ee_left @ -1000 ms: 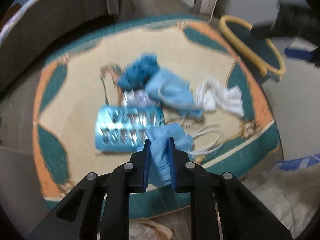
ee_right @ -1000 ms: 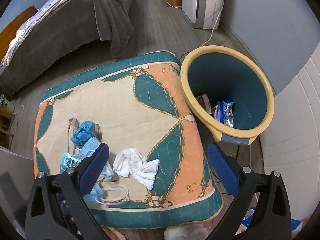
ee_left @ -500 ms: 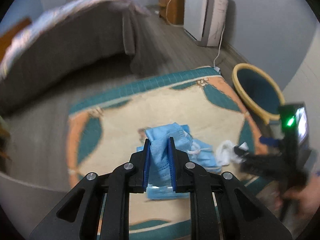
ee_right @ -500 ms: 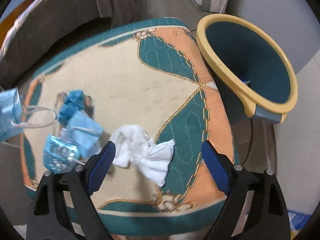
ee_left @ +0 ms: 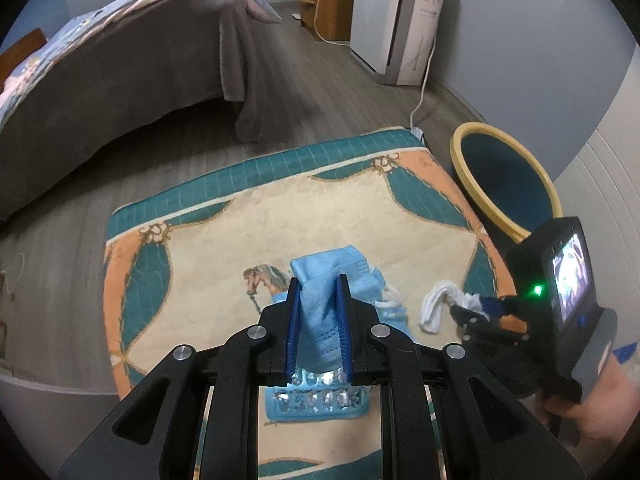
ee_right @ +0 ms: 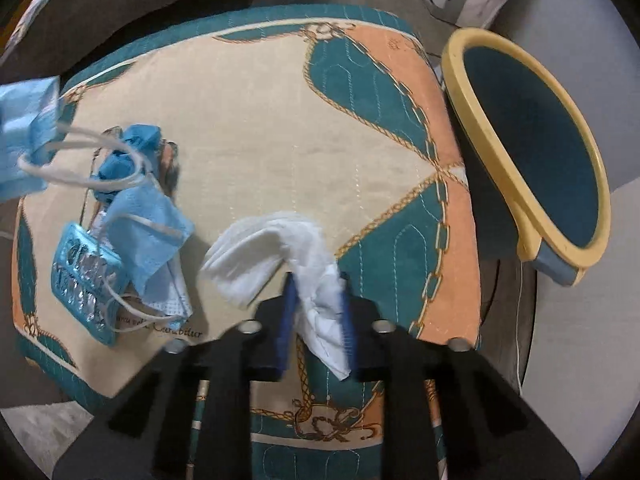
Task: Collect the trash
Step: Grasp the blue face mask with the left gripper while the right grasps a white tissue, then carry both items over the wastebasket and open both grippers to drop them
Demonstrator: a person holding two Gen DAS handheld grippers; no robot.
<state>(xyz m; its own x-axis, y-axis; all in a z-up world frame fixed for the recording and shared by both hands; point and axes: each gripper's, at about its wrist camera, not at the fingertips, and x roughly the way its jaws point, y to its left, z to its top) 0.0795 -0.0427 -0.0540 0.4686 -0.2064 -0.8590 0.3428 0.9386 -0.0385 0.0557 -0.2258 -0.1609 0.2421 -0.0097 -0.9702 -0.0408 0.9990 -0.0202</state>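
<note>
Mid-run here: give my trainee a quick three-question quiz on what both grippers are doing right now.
1. True or false: the left gripper is shut on a blue face mask.
2. What does the right gripper pinch? A) white tissue B) blister pack C) blue glove
3. Fill in: the bin with the yellow rim stands beside the ____.

Key: 1 true. 2 A, the white tissue. 3 cushion.

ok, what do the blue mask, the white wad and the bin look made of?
Blue face mask, clamped in the left gripper: looks like nonwoven fabric, matte, with pleats and dimpled embossing. White tissue, pinched in the right gripper: soft paper, probably, crumpled in thin layers. Trash bin: likely moulded plastic, smooth, yellow rim and teal inside.
</note>
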